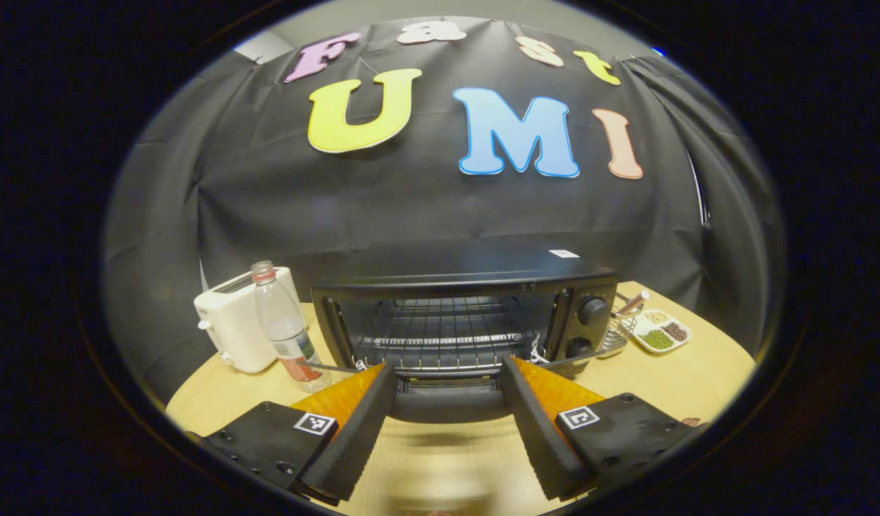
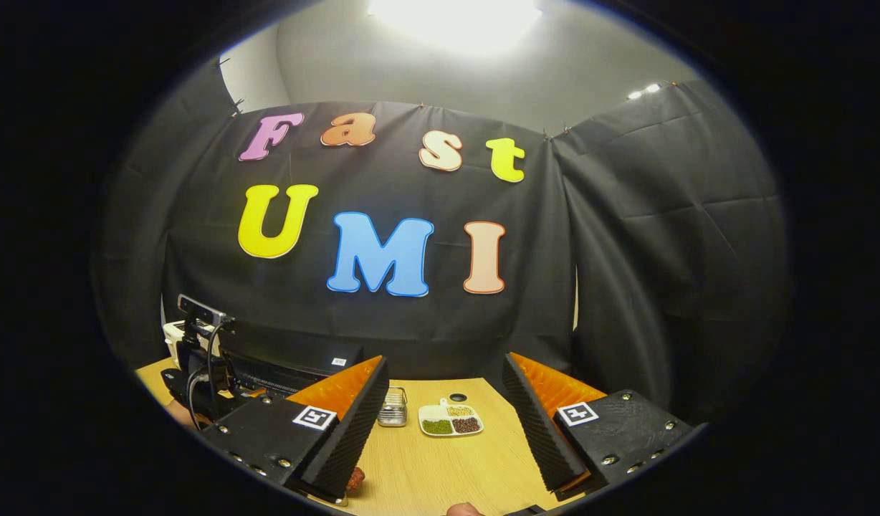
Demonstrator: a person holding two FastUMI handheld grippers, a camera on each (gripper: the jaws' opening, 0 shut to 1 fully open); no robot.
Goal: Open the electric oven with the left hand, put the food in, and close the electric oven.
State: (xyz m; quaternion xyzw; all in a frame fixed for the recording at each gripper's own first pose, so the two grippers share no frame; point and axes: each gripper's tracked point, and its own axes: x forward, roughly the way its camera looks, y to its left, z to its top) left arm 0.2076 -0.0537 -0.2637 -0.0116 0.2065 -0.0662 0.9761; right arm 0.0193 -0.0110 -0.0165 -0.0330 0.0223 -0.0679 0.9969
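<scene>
The electric oven (image 1: 463,315) sits at the centre of the left gripper view with its door (image 1: 447,403) already dropped flat toward me, rack bare; I judge opening done and loading next; my left gripper (image 1: 447,423) has jaws spread wide, holding nothing, the door's front edge between them; my right gripper (image 2: 446,423) is likewise wide and empty above the table (image 2: 440,466); a reddish piece (image 2: 355,478), perhaps the food, peeks at the lower left of the right gripper view; the bottle (image 1: 286,326) and toaster (image 1: 236,326) crowd the oven's left, the sectioned dish (image 1: 661,333) its right; the front stays free.
</scene>
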